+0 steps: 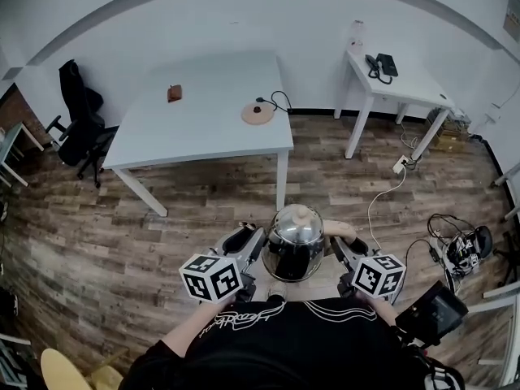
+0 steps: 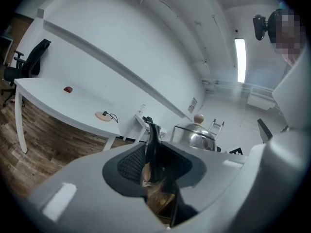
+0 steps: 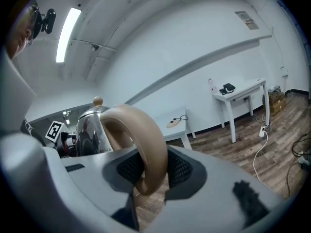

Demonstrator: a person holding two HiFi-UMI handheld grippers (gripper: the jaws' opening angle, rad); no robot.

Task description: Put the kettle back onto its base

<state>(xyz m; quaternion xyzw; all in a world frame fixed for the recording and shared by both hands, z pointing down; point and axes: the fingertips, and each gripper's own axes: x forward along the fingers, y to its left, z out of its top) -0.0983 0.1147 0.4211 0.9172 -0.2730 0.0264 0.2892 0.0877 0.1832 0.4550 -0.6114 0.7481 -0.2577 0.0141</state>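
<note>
1. Both grippers are closed on the kettle (image 1: 294, 246), which hangs in the air just in front of your chest, above the wooden floor (image 1: 203, 218).
2. Your left gripper (image 1: 257, 249) sits at the kettle's left side. In the left gripper view its jaws clamp the thin dark spout (image 2: 152, 147), which stands upright between the meshed pads, with the shiny body and its knobbed lid just beyond to the right.
3. Your right gripper (image 1: 337, 249) sits at the kettle's right side. In the right gripper view its jaws grip the tan loop handle (image 3: 146, 140), spread fairly wide around it, with the steel body to the left of the loop.
4. Between the two grippers the kettle stands upright, lid knob on top.
5. Farther ahead, across a stretch of floor, is the large white table (image 1: 203, 128).
6. On that table, near its right end, lies the round base (image 1: 257, 114) with a black cord (image 1: 280, 97) running off behind it. It is well apart from the kettle and nothing stands on it.
7. Left of the base on the same table lies a small reddish-brown thing (image 1: 175, 93); you cannot tell what it is.
8. Farthest off, a dark chair (image 1: 80, 112) stands at the table's left end, and a smaller white table (image 1: 406, 84) at the right carries a black phone (image 1: 382, 65).
</note>
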